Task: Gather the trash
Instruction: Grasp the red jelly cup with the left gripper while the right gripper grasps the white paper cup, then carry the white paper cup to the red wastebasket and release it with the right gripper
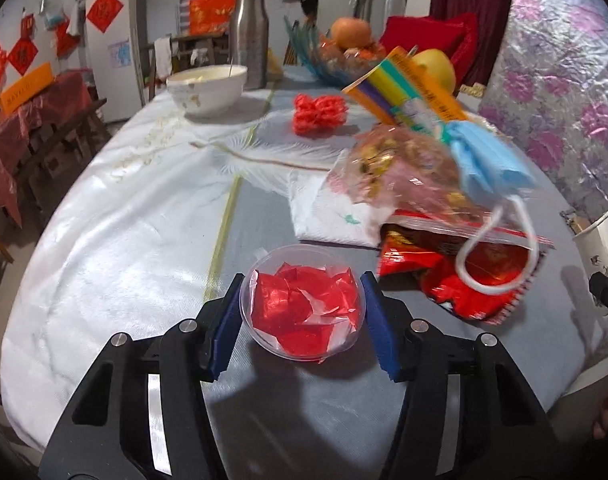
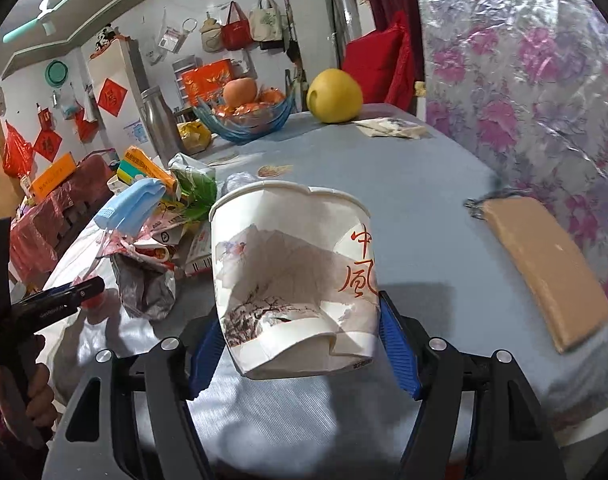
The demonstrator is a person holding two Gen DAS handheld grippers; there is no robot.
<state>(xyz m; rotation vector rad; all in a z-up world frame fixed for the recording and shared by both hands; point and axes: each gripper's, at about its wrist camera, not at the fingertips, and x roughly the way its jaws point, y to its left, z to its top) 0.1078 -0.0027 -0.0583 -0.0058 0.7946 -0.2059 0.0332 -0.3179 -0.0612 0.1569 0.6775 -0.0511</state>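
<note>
Paper cup [image 2: 294, 280], dented and printed with an ink landscape and red characters, sits clamped between the blue pads of the right gripper [image 2: 300, 344], lifted clear of the grey-blue tablecloth [image 2: 424, 200] with its shadow beneath. Over on the other side, the left gripper [image 1: 302, 320] has its pads pressed to both sides of a clear plastic cup [image 1: 302, 312] stuffed with red wrappers, which rests on the cloth. Just beyond it lies the trash heap: a red snack bag [image 1: 464, 280], a clear bag of sweets [image 1: 404, 168], a blue face mask [image 1: 488, 156] draped on top with its ear loop hanging. Farther back stand a white bowl [image 1: 206, 88], a steel flask [image 1: 250, 32] and a glass fruit dish [image 2: 248, 120] beside a yellow pomelo [image 2: 334, 96].
</note>
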